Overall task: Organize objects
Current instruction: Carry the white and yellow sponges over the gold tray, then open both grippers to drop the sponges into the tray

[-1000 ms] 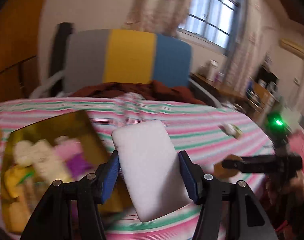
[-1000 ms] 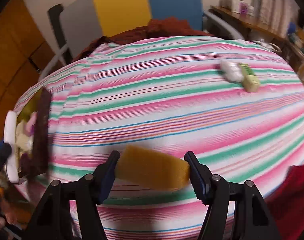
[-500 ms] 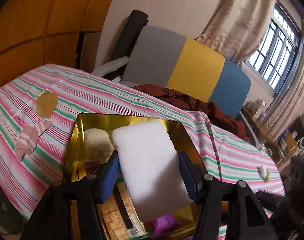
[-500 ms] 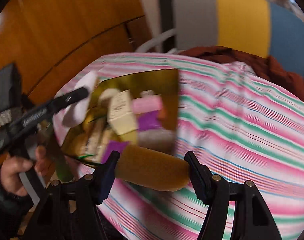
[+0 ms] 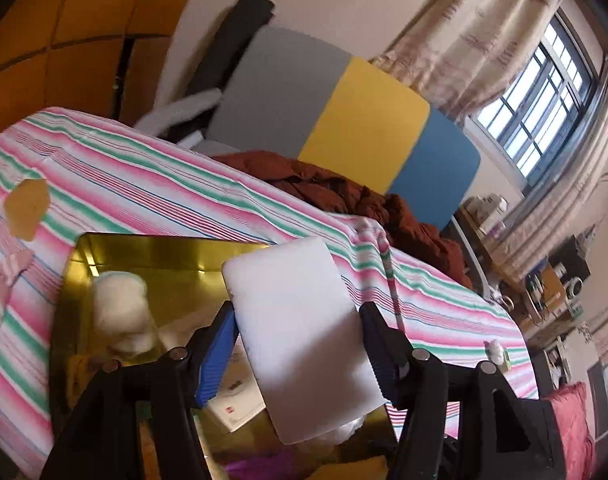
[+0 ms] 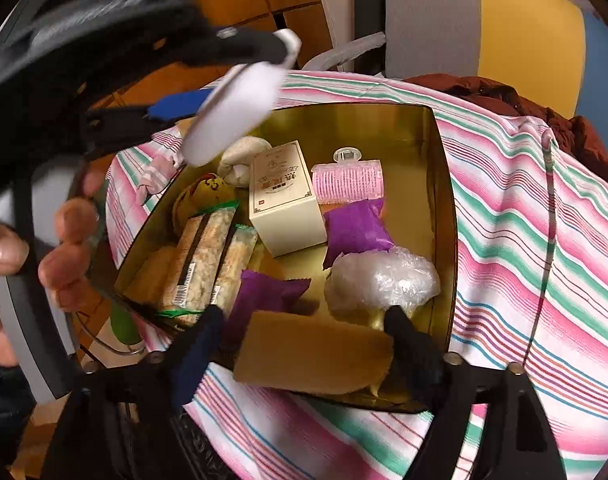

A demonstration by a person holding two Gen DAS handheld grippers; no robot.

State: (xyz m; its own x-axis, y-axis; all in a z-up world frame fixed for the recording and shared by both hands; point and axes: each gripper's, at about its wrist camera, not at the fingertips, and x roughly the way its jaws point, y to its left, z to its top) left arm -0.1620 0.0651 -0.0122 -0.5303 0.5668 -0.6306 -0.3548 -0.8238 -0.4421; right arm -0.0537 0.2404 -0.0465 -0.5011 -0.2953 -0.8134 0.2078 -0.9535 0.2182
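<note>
Seen from the right wrist view and read left to right: at nine o'clock a bare hand [image 6: 44, 248] grips the handle of the left gripper [image 6: 224, 92], which reaches in from ten o'clock. Its jaws are closed on a flat white sponge [image 6: 232, 116] that now hangs tilted above the far left corner of the gold tin [image 6: 444, 208]. A second ago that sponge was still out over the striped tablecloth [image 6: 544, 260]; both tools have since swung across to the tin.

In the tin's middle lie a cream box [image 6: 284, 196], a pink hair roller [image 6: 348, 180], purple packets [image 6: 356, 228] and a plastic-wrapped bundle [image 6: 384, 276].

At six o'clock the right gripper [image 6: 310, 356] clamps a tan sponge [image 6: 312, 360], poised over the tin's near rim.

Both sponges look ready to be dropped in. Two small items [image 5: 498, 354] wait at the table's far end, around three o'clock in the left wrist view.
</note>
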